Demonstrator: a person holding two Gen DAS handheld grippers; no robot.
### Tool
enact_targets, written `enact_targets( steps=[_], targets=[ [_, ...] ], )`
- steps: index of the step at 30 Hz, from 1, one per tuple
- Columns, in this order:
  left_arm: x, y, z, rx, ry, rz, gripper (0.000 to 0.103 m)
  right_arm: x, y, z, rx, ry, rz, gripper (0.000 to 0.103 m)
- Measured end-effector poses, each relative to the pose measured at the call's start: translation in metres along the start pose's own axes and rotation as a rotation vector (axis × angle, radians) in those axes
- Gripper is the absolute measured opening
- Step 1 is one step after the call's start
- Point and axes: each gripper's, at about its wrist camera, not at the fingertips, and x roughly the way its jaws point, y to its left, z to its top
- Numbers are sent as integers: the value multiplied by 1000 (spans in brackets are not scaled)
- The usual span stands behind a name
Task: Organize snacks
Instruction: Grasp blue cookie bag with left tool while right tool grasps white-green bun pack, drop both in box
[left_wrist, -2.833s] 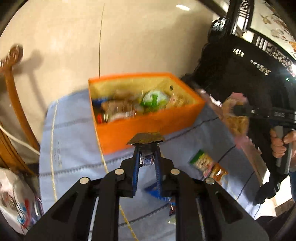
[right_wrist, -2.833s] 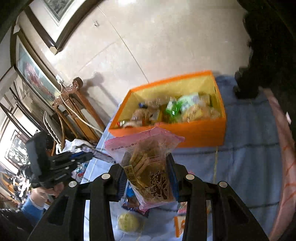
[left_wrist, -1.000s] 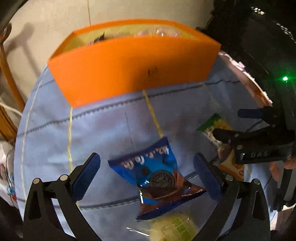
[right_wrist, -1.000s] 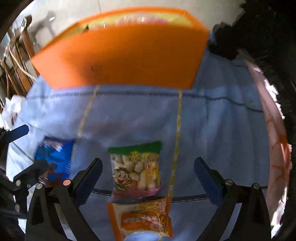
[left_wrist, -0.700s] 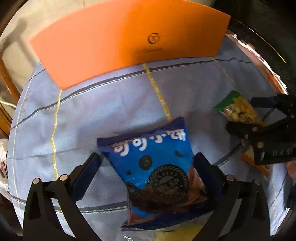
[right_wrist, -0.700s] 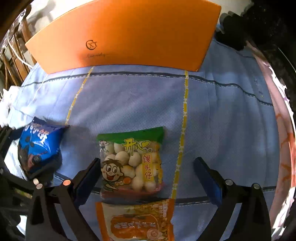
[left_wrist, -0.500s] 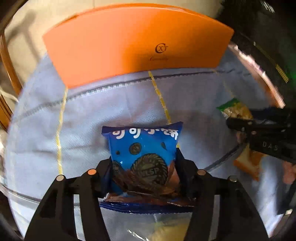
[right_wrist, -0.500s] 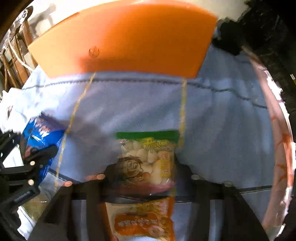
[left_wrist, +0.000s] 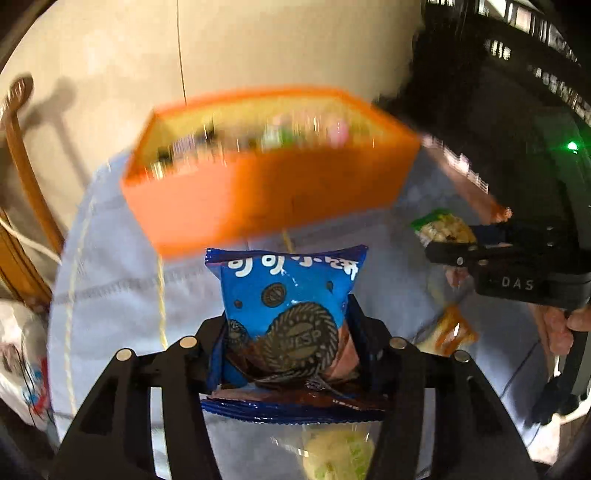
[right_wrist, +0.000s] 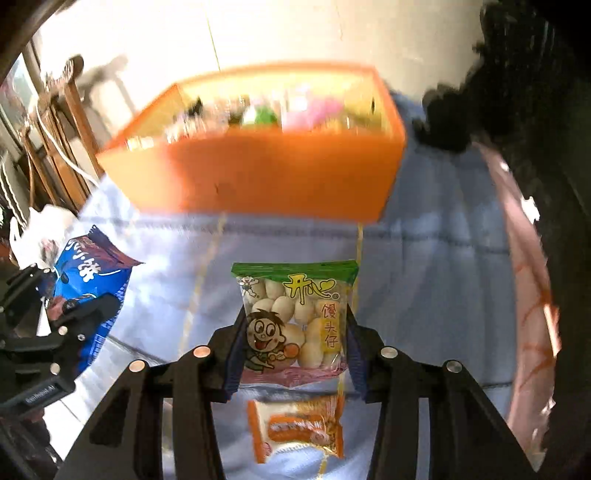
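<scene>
My left gripper (left_wrist: 288, 332) is shut on a blue cookie packet (left_wrist: 288, 295) and holds it above the blue cloth, in front of the orange box (left_wrist: 273, 199). My right gripper (right_wrist: 293, 336) is shut on a green-topped packet of small round biscuits (right_wrist: 295, 314), also lifted in front of the orange box (right_wrist: 258, 177). The box holds several snacks. Each gripper shows in the other's view: the right gripper (left_wrist: 436, 243) with its green packet (left_wrist: 439, 225), the left gripper (right_wrist: 77, 314) with the blue packet (right_wrist: 92, 266).
An orange-and-white packet (right_wrist: 295, 428) lies on the blue cloth (right_wrist: 424, 295) below my right gripper, and also shows in the left wrist view (left_wrist: 448, 332). A pale green round snack (left_wrist: 336, 454) lies under my left gripper. Wooden chairs (right_wrist: 59, 122) stand at the left. A dark cabinet (left_wrist: 517, 110) is at the right.
Both grippers closed on their packets and lifted them off the cloth. The views have risen, so the inside of the orange box shows again.
</scene>
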Motion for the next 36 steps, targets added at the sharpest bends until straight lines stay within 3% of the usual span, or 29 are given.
enact_targets(
  steps=[5, 6, 9, 16, 23, 29, 30, 31, 33, 36],
  targets=[
    [0, 17, 44, -67, -42, 37, 54, -28, 1, 49, -10, -103, -34, 47],
    [-1, 21, 52, -72, -52, 41, 54, -28, 1, 49, -10, -103, -34, 47],
    [1, 26, 84, -53, -75, 78, 54, -33, -5, 91, -15, -156, -49, 47],
    [22, 48, 138, -32, -75, 122, 54, -10, -5, 134, -6, -146, -26, 47],
    [38, 54, 162, -16, -79, 118, 54, 26, -6, 157, -1, -105, -25, 47],
    [59, 56, 162, -65, -61, 29, 54, 44, -13, 163, 0, -83, -29, 47],
    [61, 57, 162, -72, -69, -12, 55, 46, -14, 164, 2, -82, -22, 49],
    [63, 58, 163, -83, -77, -45, 68, 48, -16, 165, 6, -92, -6, 52],
    [62, 64, 161, -143, -109, -39, 99, 48, -21, 165, 15, -126, -16, 98],
    [52, 73, 157, -177, -123, -52, 99, 33, -34, 155, 41, -173, -39, 99]
  ],
)
